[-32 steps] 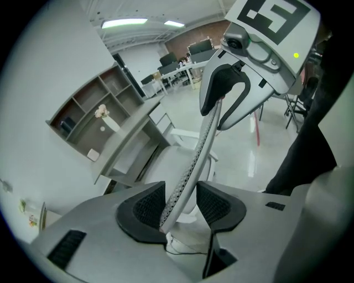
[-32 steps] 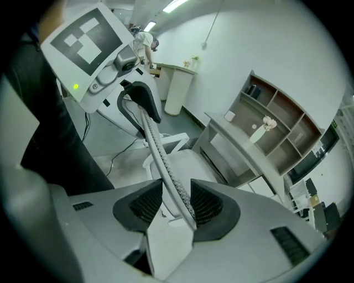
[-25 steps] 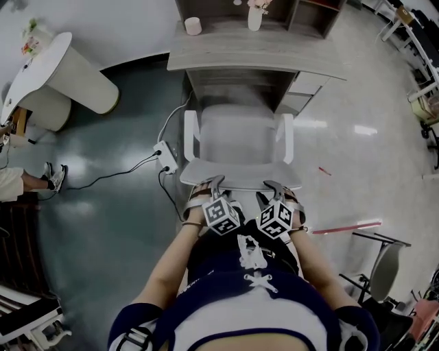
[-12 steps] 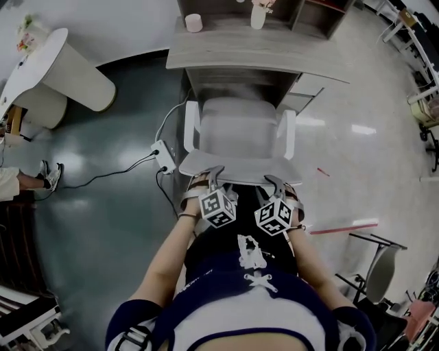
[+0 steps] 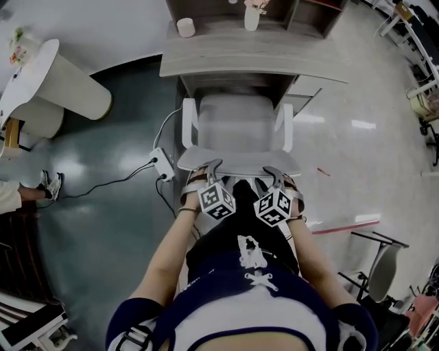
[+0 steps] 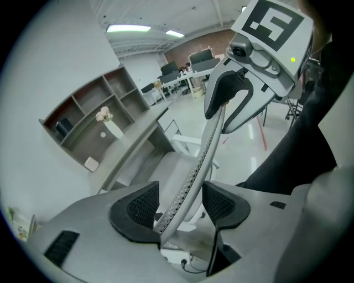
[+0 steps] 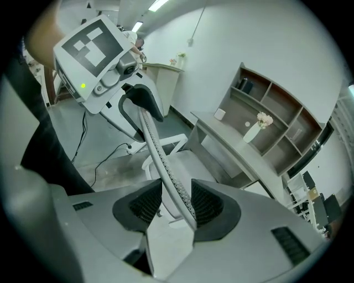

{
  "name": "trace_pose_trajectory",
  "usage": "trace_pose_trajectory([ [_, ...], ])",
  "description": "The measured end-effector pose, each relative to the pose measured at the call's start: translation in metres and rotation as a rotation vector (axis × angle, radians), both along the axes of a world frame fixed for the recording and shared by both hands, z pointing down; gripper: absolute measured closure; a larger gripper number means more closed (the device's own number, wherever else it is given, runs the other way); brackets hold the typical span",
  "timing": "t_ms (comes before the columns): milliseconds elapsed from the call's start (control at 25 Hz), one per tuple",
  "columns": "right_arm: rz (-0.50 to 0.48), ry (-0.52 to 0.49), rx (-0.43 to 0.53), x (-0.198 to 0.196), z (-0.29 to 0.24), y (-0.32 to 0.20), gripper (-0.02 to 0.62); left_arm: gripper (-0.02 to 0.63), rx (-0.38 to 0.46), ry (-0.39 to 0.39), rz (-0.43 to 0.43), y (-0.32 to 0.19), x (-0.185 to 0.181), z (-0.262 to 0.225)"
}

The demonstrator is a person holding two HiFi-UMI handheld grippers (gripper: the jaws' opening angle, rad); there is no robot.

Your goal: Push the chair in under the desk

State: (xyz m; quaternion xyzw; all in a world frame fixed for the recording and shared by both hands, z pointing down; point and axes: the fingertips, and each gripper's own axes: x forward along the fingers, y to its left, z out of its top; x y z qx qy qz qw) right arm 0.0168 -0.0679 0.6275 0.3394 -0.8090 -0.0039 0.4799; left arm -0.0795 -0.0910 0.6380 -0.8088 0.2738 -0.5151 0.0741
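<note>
A white chair [image 5: 236, 130] stands in front of the grey desk [image 5: 206, 58], its seat partly under the desktop. The thin rim of its mesh backrest [image 5: 236, 163] faces me. My left gripper [image 5: 212, 167] straddles that rim on the left and my right gripper [image 5: 274, 171] straddles it on the right. In the left gripper view the rim [image 6: 202, 160] runs between the left gripper [image 6: 178, 207] pads with a gap on each side, so it is open. In the right gripper view the rim [image 7: 157, 155] lies against one pad of the right gripper [image 7: 177, 207], clear of the other.
A power strip [image 5: 163, 163] with trailing cables lies on the floor just left of the chair. A white round table [image 5: 48, 75] and a person's shoes [image 5: 51, 184] are at far left. A red strip [image 5: 346, 226] and another chair [image 5: 381, 267] are at right. A vase [image 5: 252, 17] and cup [image 5: 185, 27] stand on the desk.
The chair has slid forward toward the desk, its seat going further under the desktop. Both grippers have moved forward with the backrest rim.
</note>
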Motion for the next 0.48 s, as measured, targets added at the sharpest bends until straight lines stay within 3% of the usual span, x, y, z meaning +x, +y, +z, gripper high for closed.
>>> trace_pose_trajectory([
  [480, 0.005, -0.006, -0.004, 0.003, 0.0, -0.06, 0.451, 0.357, -0.009, -0.009, -0.008, -0.06, 0.004, 0.001],
])
